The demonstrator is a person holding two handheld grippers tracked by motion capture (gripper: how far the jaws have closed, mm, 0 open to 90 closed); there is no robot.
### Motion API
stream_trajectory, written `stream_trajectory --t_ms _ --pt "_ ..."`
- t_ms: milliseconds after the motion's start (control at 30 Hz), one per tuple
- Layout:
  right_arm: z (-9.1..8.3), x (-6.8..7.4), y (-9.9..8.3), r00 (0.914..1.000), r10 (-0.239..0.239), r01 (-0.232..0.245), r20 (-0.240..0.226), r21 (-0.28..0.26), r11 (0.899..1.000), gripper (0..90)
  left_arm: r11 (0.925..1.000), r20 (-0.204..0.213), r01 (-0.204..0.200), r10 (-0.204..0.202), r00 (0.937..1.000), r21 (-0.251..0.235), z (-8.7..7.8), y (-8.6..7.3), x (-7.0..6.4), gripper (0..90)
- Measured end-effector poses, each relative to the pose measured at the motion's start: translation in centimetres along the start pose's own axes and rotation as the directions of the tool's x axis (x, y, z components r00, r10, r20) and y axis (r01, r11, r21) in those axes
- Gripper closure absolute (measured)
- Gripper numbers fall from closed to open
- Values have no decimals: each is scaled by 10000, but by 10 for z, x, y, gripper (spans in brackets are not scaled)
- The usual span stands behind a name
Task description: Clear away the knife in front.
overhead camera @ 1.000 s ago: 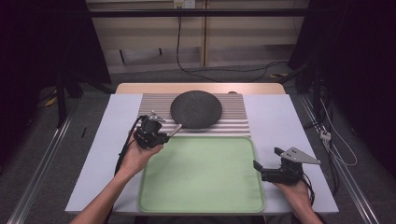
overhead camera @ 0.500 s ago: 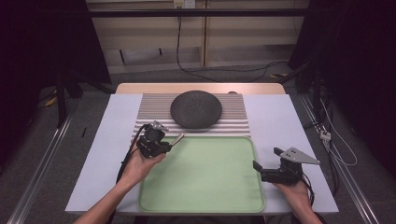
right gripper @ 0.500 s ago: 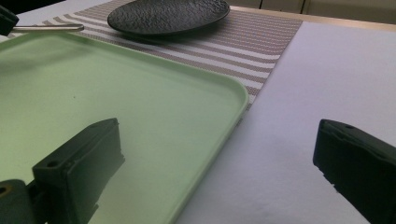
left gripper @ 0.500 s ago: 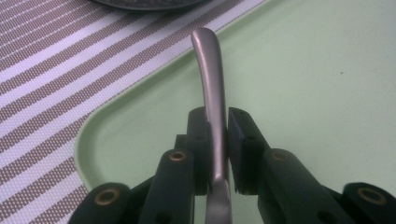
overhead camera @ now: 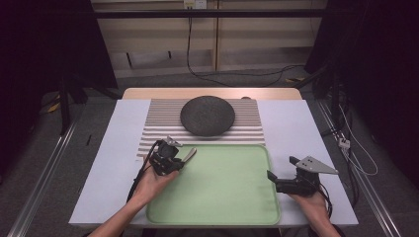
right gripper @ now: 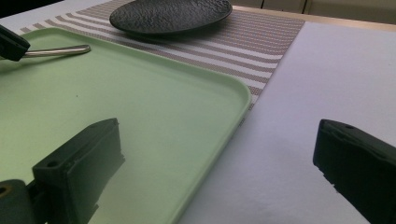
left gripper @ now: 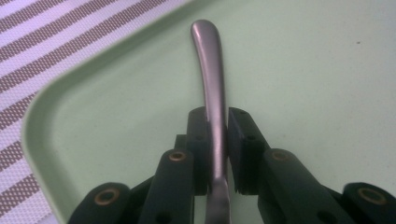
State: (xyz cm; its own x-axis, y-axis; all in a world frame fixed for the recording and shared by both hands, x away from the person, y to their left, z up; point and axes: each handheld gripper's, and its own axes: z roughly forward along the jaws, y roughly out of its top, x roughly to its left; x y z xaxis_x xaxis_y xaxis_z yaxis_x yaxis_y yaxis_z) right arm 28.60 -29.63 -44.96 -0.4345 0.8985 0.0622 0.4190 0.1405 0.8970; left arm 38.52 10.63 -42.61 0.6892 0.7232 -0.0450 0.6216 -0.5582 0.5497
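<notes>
The metal handle [left gripper: 212, 88] clamped edgewise in the left tongs [left gripper: 215, 140] could be twisted loose over the green tray [overhead camera: 222, 217], while the right tongs [right gripper: 219, 168] are held apart.

No text, label, brand, number or sign can be read in any of the views. Nothing printed is seen on the green tray [overhead camera: 222, 197], the striped mat [overhead camera: 158, 123], the dark plate [overhead camera: 207, 116] or the metal handle [left gripper: 210, 70]. No marking is made out on the black gripper bodies either.
</notes>
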Motion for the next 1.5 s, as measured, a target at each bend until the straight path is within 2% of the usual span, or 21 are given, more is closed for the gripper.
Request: stream_trajectory --t_ms 233,433,767,900,967,1000,1067,1100,1133,1167,1200,1233,1267,1400,1433,1467,1500 --pt "-1 0 0 10000 11 -11 17 -7 10000 16 9999 135 -94 92 9999 123 4 -1 -7 796" --pt "-1 0 0 10000 19 -19 20 9 10000 16 9999 80 -97 96 9999 112 6 -2 -9 796" --pt "-1 0 0 10000 6 -6 48 17 10000 16 9998 458 179 -177 9988 -55 2 -11 -6 780" --pt "-1 0 0 10000 14 -14 35 8 10000 16 10000 613 63 -63 9981 11 1 -12 -5 746" --pt "-1 0 0 10000 6 -6 29 12 10000 16 10000 690 50 -51 9976 18 0 -12 -5 682" --pt "-1 0 0 10000 6 -6 29 12 10000 16 10000 677 9 -12 9977 45 0 -12 -5 682" --pt "-1 0 0 10000 25 -25 6 2 10000 16 9999 515 -124 125 9986 -13 1 -12 -3 574" --pt "-1 0 0 10000 25 -25 6 2 10000 16 9998 480 -162 167 9987 -109 1 -12 -2 574" --pt "-1 0 0 10000 35 -35 -16 -5 10000 16 9997 494 -77 88 9987 -227 1 -12 0 474" --pt "-1 0 0 10000 35 -35 -16 -5 10000 16 9994 487 -57 73 9988 -339 1 -12 1 474" --pt "-1 0 0 10000 11 -11 -35 -11 10000 16 9988 395 -187 205 9990 -454 0 -11 2 383" --pt "-2 -1 0 10000 18 -18 -39 -8 10000 16 9976 292 -136 156 9995 -673 0 -11 2 336" --pt "-2 -1 0 10000 18 -18 -39 -8 10000 16 9964 227 -156 176 9996 -834 -1 -10 2 336" --pt "-2 0 -1 10000 14 -14 -67 -18 10000 16 9937 423 -253 301 9987 -1095 -1 -9 -1 195" --pt "-2 0 -1 10000 25 -25 -69 -12 10000 16 9929 174 -322 344 9993 -1141 -2 -9 -3 174" --pt "-1 0 -1 10000 57 -57 -69 -6 10000 16 9917 -1 -468 471 9989 -1197 -3 -8 -5 173" --pt "-1 0 -1 10000 38 -38 -76 9 10000 16 9907 144 -539 561 9983 -1252 -3 -7 -7 187"
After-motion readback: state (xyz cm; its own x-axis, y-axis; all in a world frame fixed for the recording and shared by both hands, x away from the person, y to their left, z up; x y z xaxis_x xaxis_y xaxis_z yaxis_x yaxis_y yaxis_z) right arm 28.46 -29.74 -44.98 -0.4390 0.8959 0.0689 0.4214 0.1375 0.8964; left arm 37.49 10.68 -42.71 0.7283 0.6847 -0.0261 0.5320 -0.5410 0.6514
